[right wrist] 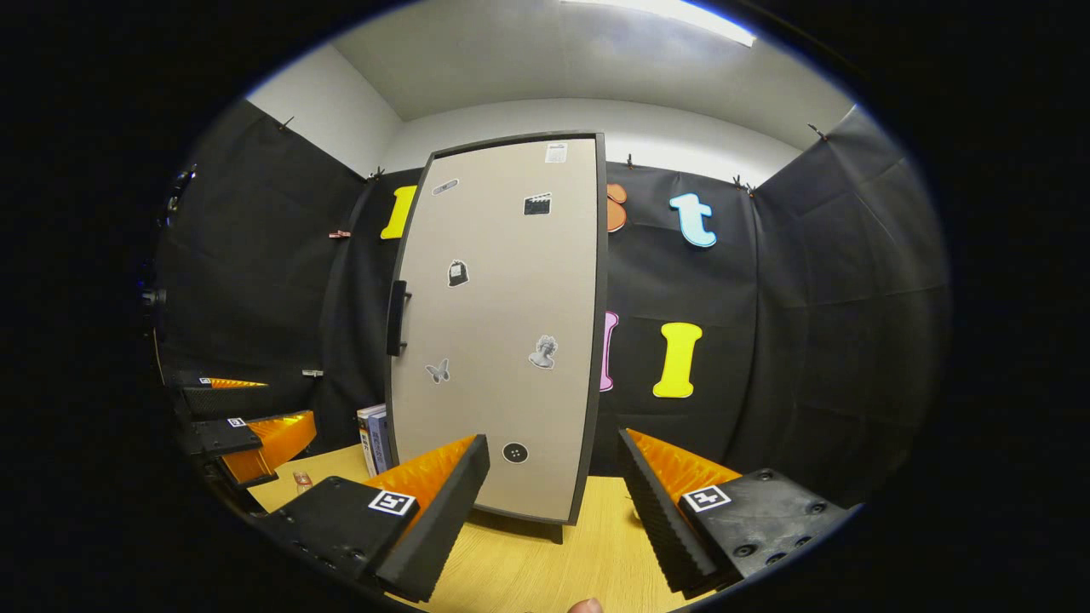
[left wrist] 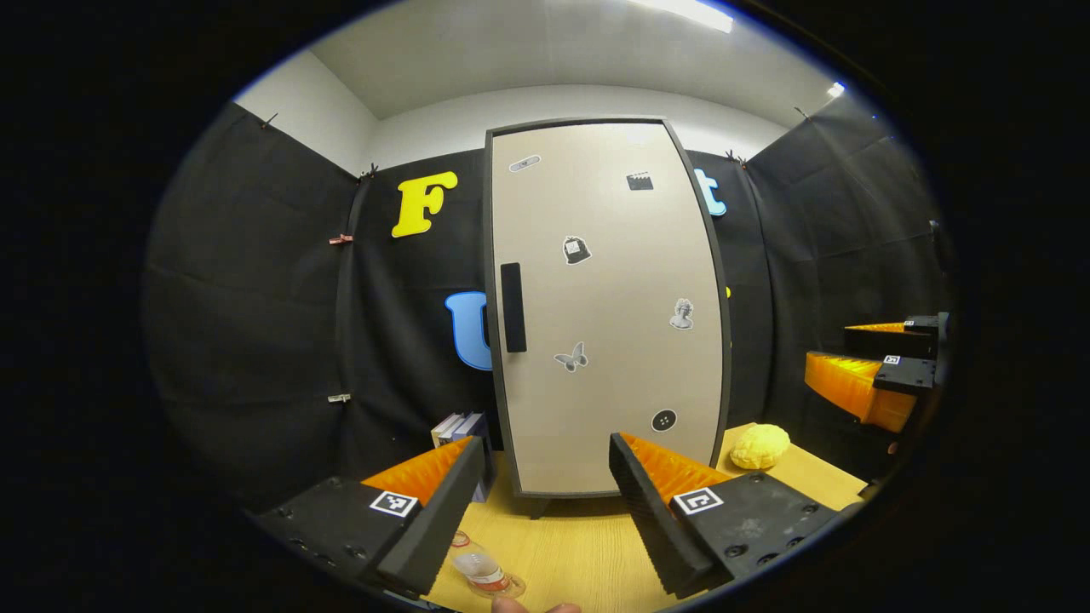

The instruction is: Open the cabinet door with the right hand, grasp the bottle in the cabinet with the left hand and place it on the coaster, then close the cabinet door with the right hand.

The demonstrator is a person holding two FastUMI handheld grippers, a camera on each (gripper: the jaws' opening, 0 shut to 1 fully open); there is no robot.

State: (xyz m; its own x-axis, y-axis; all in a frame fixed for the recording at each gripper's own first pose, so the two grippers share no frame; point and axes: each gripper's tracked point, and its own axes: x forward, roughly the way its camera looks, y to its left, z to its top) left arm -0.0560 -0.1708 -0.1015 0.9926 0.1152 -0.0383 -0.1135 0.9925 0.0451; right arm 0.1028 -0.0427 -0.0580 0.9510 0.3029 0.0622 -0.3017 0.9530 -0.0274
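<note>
The cabinet (left wrist: 606, 306) stands upright on the yellow wooden table (left wrist: 562, 553) ahead of me, its tall beige cabinet door (right wrist: 498, 323) shut, long axis vertical, the dark handle (left wrist: 513, 307) running up its left edge. My left gripper (left wrist: 545, 502) is level and faces the door squarely — fingers wide apart, holding nothing, touching nothing. My right gripper (right wrist: 553, 511) sits further right, also spread wide and empty, aimed at the door's lower right part. In the left gripper view the bottle (left wrist: 484, 572) stands upright on the table just below my left finger; whether a coaster lies under it I cannot tell. Books (left wrist: 460, 428) lean left of the cabinet — a yellow lumpy object (left wrist: 760, 446) rests to its right.
</note>
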